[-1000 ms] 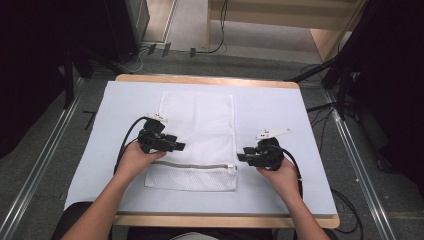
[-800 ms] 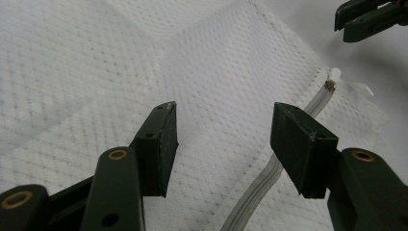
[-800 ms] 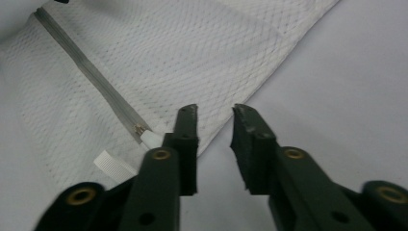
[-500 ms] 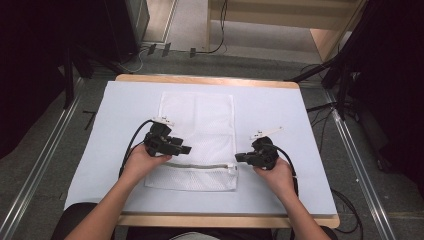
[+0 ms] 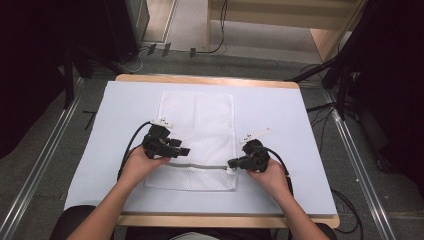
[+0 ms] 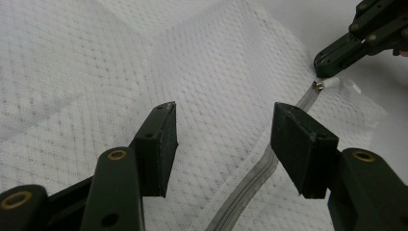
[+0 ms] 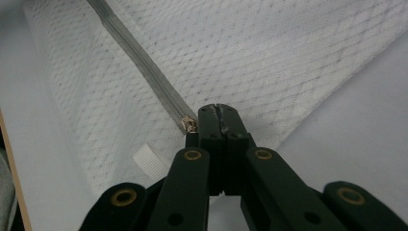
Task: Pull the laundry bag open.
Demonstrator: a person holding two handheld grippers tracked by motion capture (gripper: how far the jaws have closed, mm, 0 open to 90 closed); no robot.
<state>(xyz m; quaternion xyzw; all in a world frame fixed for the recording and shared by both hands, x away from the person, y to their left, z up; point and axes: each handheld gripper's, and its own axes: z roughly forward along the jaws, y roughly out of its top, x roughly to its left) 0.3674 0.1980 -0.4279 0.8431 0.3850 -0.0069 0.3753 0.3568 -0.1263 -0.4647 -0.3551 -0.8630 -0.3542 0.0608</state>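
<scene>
A white mesh laundry bag lies flat on the pale table cover, its grey zipper running across near the person's edge. The right gripper has just snapped its jaws together at the zipper's right end, beside the brass slider; whether they pinch the pull tab I can't tell. The left gripper hovers over the mesh, jaws apart.
</scene>
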